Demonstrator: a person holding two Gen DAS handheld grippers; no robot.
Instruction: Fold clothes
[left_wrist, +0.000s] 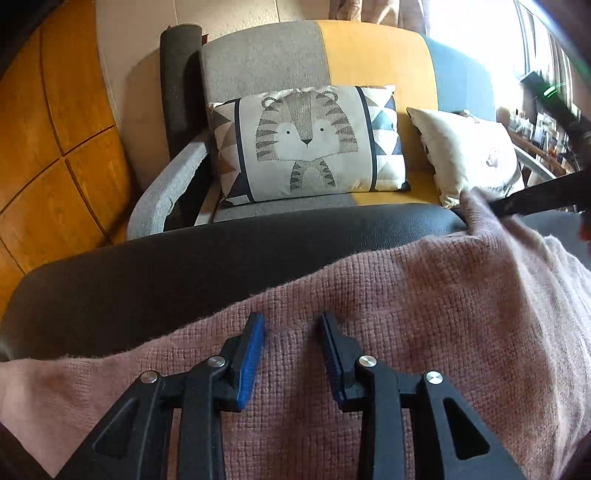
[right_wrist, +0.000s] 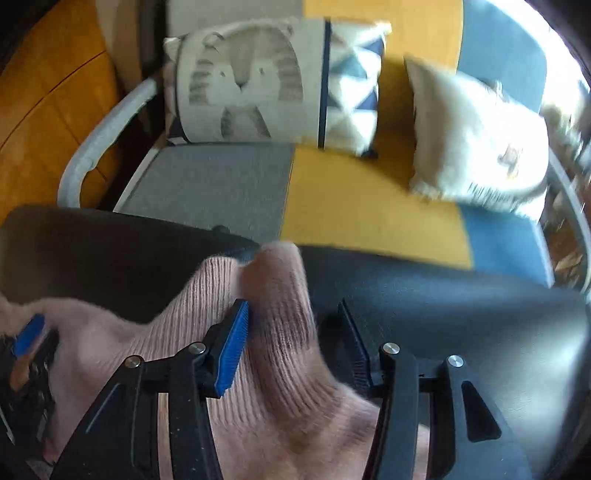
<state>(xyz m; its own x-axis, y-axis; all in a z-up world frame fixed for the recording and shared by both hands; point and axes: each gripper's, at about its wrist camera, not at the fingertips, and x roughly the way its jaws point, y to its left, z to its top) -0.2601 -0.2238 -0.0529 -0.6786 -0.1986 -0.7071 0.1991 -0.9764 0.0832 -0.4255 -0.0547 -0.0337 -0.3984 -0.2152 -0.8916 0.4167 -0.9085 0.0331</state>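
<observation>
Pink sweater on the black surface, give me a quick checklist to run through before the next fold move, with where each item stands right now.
1. Left gripper open over the pink sweater: ok, jaws apart, nothing between them.
2. Right gripper open: ok, jaws apart with a raised ridge of sweater between them.
3. Right gripper actually clamped on fabric: not ok, not yet closed.
4. Sweater lying flat: not ok, bunched and ridged in the right wrist view.
5. Bare black surface beyond the sweater edge to fold onto: ok.
6. Sweater's whole outline and sleeves located: cannot tell, both views show only part of it.
</observation>
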